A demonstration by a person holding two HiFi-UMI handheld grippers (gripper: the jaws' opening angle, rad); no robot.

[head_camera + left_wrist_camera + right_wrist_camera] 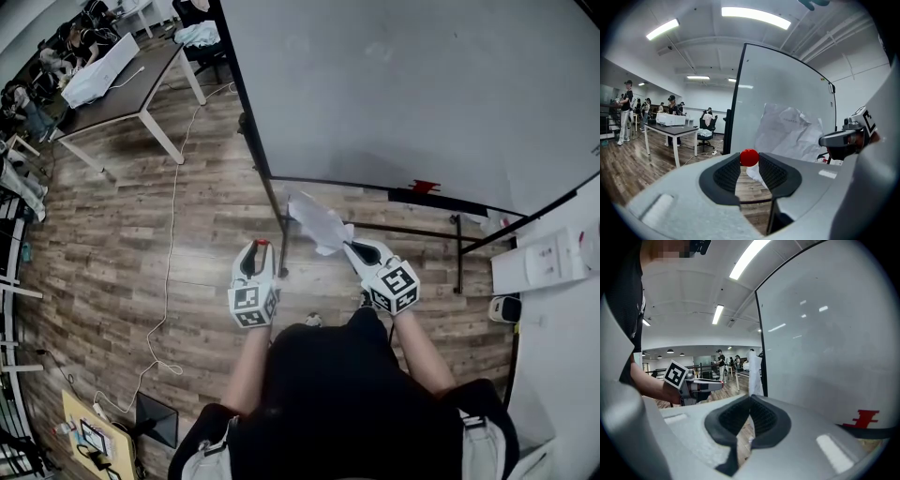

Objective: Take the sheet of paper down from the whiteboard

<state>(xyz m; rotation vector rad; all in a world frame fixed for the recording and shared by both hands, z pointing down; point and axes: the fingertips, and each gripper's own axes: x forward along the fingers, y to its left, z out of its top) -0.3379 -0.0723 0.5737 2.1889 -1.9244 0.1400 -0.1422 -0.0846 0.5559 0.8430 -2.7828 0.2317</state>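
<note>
Right gripper (348,247) pinches paper (319,225) (left gripper (260,247) holds magnet (749,157))

head: steeply down | gripper views: level, along jaws | shared: whiteboard (394,94)

The whiteboard (403,84) runs off the head view's edge from 12 to 3 o'clock. The paper (317,220) has its lower end hidden inside the right hand-held gripper (350,247), whose jaws close on it. In that gripper's own view the sheet stands edge-on, its face unseen. The red ball (749,157) at the left hand-held gripper (258,247) has its underside hidden between the jaws. The red thing (425,186) below the board is too small to tell. The people (670,105) at 9 o'clock in the left gripper view are too small to make out.
</note>
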